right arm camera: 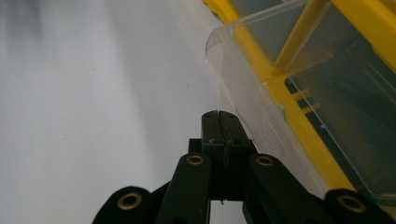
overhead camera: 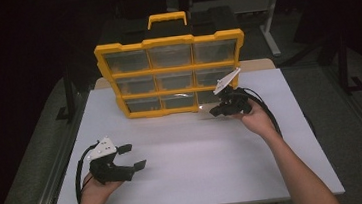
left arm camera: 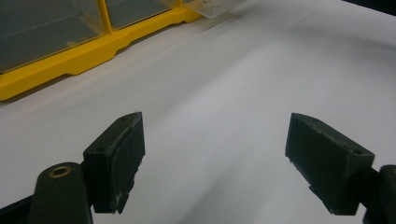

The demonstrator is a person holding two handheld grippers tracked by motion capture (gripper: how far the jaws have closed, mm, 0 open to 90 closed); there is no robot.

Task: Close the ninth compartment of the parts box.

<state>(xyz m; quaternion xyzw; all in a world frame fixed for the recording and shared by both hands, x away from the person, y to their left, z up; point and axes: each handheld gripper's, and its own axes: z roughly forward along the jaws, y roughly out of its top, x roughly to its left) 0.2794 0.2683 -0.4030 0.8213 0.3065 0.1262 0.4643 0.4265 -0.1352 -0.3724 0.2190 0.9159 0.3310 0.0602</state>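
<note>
Jaws first: the right gripper (right arm camera: 219,114) has its two black jaws pressed flat together with nothing between them, and the tips sit right against the front wall of a clear plastic drawer (right arm camera: 243,79) that sticks partway out of the yellow organiser (overhead camera: 171,75). From the right gripper view I can't tell if the tips actually touch the drawer or are just beside it. In the high view that drawer (overhead camera: 204,107) is the bottom-right one of the nine (three rows of three, all see-through fronts), poking out over the white table (overhead camera: 190,171) just by the gripper (overhead camera: 215,112).

The left gripper (overhead camera: 134,156) is well apart from all that, held low over the near left part of the table with its jaws spread wide and holding nothing. In its own view the two pads (left arm camera: 116,158) frame bare white tabletop, with the organiser's yellow bottom edge (left arm camera: 93,56) up in the far corner.

The organiser stands upright at the back of the table, carry handle (overhead camera: 166,19) on top
</note>
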